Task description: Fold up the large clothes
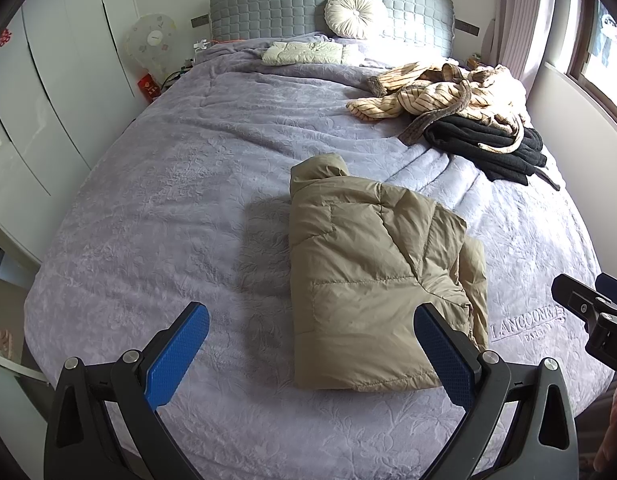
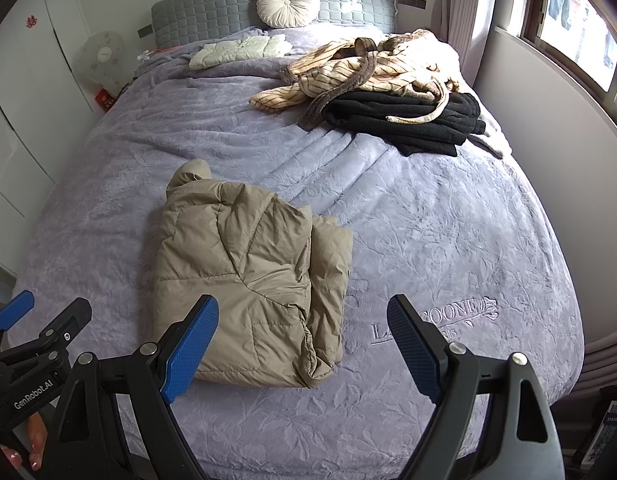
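Blue-padded and spread wide, the left gripper [image 1: 310, 344] and right gripper [image 2: 302, 338] both hang empty above the lilac bedspread [image 1: 156, 200]. Just beyond them lies the folded tan puffer jacket [image 2: 248, 280], flat on the bed. Farther off, by the window, a striped robe [image 2: 348, 68] sprawls over what seems a folded black garment [image 2: 412, 120].
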